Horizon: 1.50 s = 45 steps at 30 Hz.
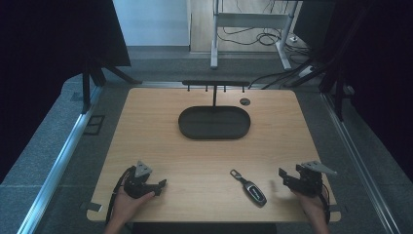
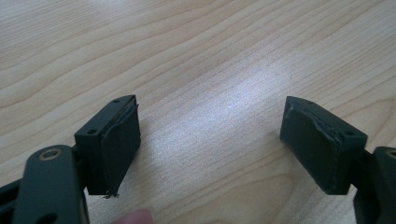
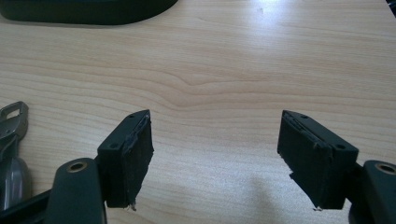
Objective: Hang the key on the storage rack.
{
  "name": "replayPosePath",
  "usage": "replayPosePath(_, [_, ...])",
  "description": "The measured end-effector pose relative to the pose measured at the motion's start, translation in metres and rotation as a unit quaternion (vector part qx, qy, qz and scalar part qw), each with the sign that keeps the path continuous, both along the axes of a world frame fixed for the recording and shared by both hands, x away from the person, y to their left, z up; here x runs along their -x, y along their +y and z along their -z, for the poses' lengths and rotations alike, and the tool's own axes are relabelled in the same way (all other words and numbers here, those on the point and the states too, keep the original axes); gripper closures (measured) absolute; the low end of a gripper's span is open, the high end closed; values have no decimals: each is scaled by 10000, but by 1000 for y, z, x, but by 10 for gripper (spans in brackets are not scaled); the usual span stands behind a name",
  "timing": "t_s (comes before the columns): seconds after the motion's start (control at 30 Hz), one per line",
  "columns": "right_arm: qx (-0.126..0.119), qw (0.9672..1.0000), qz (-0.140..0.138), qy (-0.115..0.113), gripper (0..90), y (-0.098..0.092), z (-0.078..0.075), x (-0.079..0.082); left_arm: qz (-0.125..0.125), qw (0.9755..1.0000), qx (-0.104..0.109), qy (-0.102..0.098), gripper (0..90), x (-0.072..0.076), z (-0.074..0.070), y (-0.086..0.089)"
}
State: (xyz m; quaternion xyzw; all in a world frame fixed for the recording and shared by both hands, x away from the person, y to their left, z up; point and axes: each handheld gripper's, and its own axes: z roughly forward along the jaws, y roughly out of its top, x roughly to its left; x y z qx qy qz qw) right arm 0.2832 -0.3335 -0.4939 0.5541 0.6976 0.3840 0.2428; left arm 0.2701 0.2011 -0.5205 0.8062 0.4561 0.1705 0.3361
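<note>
The key fob (image 1: 252, 188) lies flat on the bench (image 1: 195, 156), near the front edge and right of centre, its metal loop end pointing far-left and its dark body near-right. In the right gripper view it shows at the left margin, the loop (image 3: 11, 116) above the grey body. The right tool (image 1: 287, 178) rests just right of it, apart from it, with its jaws wide and nothing between them. The left tool (image 1: 158, 185) sits well off at the near left, also wide open and empty, over bare wood.

The fob should be light and stiff: a hard plastic shell with a metal loop, not fragile under a moderate squeeze. The shell looks smooth and a little glossy, so it may slip between the pads, though the high view is too small to be sure of its finish. It lies low on the wood, which leaves little height to catch.

The best hold seems to be across the narrow width of the body, near its middle, with the pads coming down on either long side. The loop is thinner and would likely pivot in the grip. A black oval tray (image 1: 214, 123) sits far centre.
</note>
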Motion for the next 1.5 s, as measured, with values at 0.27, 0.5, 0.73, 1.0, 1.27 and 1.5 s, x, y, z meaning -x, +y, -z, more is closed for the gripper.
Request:
replayPosePath(0.27, [-140, 9998, -157, 5, 306, -8, -7, 2, 11, 10000, -16, 1, 203, 0, 0, 0])
replayPosePath(0.5, [-188, 9994, -299, 59, 319, -13, -9, 5, 8, 10000, -16, -1, 204, 0, 0, 0])
replayPosePath(0.73, [-156, 9988, -454, 23, 349, -11, -12, 4, 9, 10000, -16, 0, 204, 0, 0, 0])
replayPosePath(1.0, [-147, 9975, -692, -58, 365, -1, -22, 3, 7, 10000, -16, 0, 204, 0, 0, 0])
replayPosePath(1.27, [-208, 9946, -1006, -164, 379, 11, -42, -3, 6, 10000, -9, 5, 200, -1, 0, -1])
replayPosePath(1.5, [-101, 9922, -1217, -265, 408, 23, -58, -6, 12, 10000, -11, 4, 198, -1, 0, -1])
